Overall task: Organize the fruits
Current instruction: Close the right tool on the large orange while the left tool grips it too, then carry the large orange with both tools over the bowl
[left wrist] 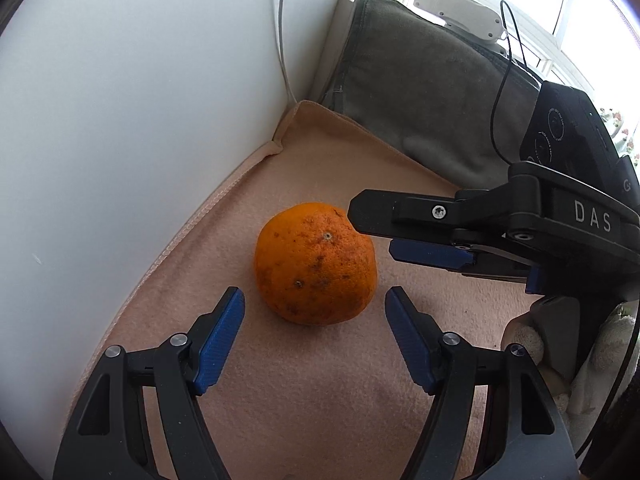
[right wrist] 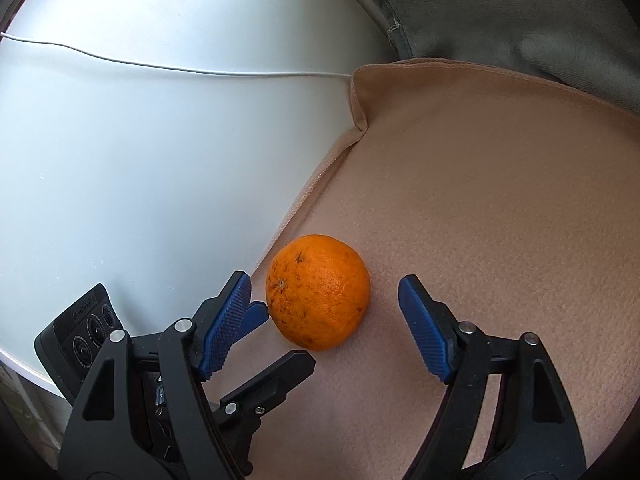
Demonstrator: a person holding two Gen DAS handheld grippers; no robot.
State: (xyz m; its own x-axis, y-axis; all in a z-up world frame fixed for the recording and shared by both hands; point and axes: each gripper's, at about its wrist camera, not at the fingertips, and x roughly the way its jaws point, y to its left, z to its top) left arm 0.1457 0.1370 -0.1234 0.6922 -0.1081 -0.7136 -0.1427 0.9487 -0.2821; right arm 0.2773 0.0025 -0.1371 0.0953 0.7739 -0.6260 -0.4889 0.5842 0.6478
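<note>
An orange (left wrist: 316,264) with dark blemishes lies on a beige cloth (left wrist: 304,380), close to a white wall. My left gripper (left wrist: 315,300) is open, its blue-padded fingers on either side of the orange's near part, not touching it. My right gripper (left wrist: 372,232) comes in from the right, open, its tips just beside the orange's right side. In the right wrist view the orange (right wrist: 318,292) lies between my open right gripper's (right wrist: 325,286) fingers, and the left gripper (right wrist: 280,336) reaches in from the lower left next to the fruit.
A white wall (left wrist: 132,112) stands along the cloth's left edge, with a thin white cable (right wrist: 180,70) on it. A grey-green cushion (left wrist: 420,100) lies behind the cloth. A white device (left wrist: 460,12) with a black wire sits by the bright window.
</note>
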